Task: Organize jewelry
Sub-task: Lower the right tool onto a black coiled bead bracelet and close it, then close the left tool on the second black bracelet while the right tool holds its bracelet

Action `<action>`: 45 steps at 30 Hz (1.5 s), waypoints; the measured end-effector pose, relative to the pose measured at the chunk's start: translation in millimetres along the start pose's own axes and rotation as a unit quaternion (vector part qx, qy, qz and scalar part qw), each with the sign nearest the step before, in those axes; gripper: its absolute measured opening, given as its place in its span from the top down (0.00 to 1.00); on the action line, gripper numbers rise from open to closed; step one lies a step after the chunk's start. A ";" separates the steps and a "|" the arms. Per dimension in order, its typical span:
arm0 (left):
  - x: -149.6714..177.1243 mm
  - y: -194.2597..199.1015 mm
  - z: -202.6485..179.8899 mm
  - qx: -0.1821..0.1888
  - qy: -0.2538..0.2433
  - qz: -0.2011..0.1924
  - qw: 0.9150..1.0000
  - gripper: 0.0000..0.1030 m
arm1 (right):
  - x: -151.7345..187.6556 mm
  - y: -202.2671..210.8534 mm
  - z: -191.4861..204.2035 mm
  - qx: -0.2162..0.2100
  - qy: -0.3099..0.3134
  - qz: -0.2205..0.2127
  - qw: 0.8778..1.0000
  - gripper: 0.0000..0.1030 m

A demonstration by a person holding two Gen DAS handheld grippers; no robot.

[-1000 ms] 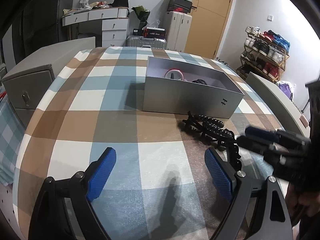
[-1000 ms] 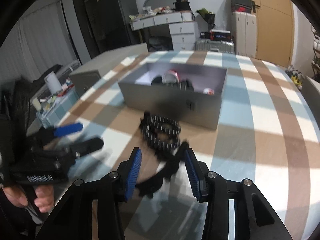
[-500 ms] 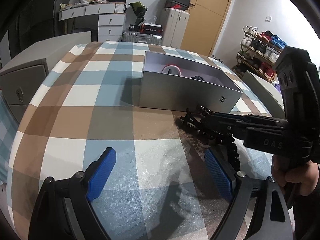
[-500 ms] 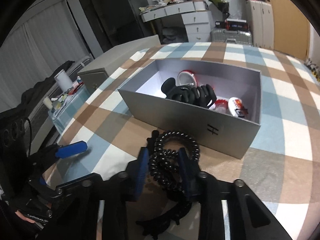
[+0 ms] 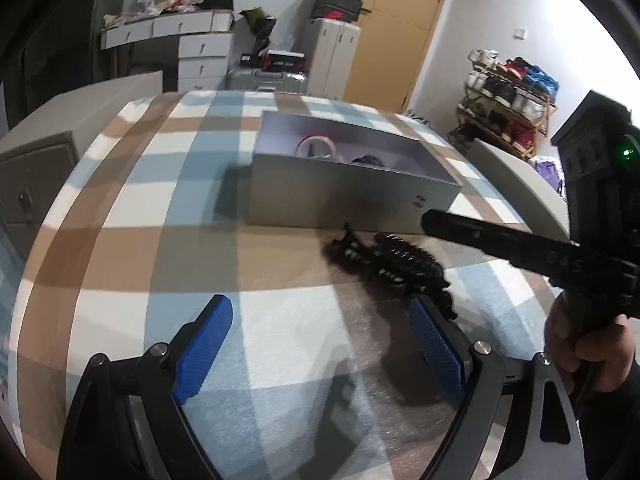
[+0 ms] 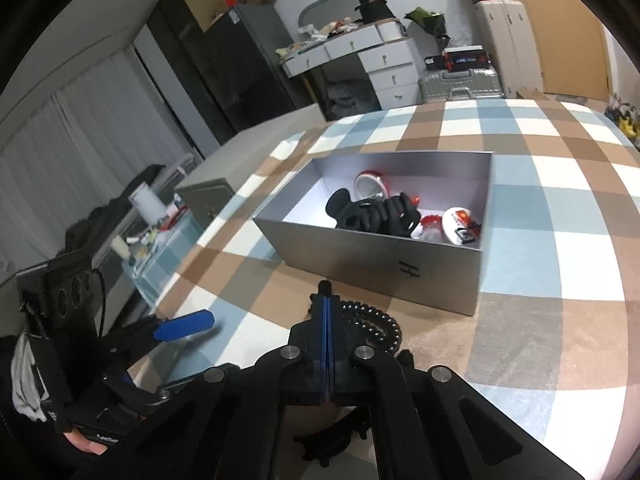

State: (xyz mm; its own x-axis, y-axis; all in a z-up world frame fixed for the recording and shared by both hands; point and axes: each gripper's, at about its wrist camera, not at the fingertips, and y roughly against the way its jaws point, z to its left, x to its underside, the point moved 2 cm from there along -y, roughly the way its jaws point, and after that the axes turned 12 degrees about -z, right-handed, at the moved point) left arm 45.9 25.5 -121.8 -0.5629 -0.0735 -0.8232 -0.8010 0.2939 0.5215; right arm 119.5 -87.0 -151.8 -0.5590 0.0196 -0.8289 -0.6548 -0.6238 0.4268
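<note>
A grey open box (image 6: 372, 252) stands on the checked tablecloth and holds a black hair claw (image 6: 372, 214), a red-rimmed round piece (image 6: 370, 186) and small red-and-white items (image 6: 456, 222). The box also shows in the left wrist view (image 5: 340, 200). Before it lies a black coiled beaded bracelet (image 6: 376, 326) beside a black hair claw (image 5: 396, 266). My right gripper (image 6: 327, 320) has its blue pads pressed together just left of the bracelet; whether they pinch it I cannot tell. My left gripper (image 5: 320, 344) is open and empty, low over the cloth near the black pile.
A grey cabinet (image 5: 36, 168) stands at the table's left edge. A white curved chair back (image 5: 520, 188) is at the right. Drawers, suitcases and a shoe rack (image 5: 508, 96) stand behind. The table's front edge is close under both grippers.
My right gripper has closed from half open to fully shut at the bracelet and risen, looking down into the box. The left gripper stays open and has barely shifted.
</note>
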 end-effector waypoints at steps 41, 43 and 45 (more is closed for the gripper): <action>-11.2 -26.2 -12.3 0.075 0.023 0.082 0.994 0.15 | 0.8 6.7 -19.4 -0.096 -0.079 0.015 0.992 0.85; -12.6 -26.8 -15.6 0.073 0.016 0.078 0.994 0.15 | 1.3 11.0 -23.8 -0.115 -0.103 0.012 0.988 0.92; -14.0 -26.9 -18.6 0.081 0.012 0.075 0.994 0.15 | 1.3 18.8 -27.8 -0.120 -0.111 -0.001 0.986 0.94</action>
State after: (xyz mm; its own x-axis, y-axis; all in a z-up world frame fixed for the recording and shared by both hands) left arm 71.6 0.9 -120.1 -0.6793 -0.0400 -0.7328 -0.6660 0.4529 0.5927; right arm 120.6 -120.5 -154.9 -0.6736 0.1745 -0.7182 -0.5306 -0.7906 0.3056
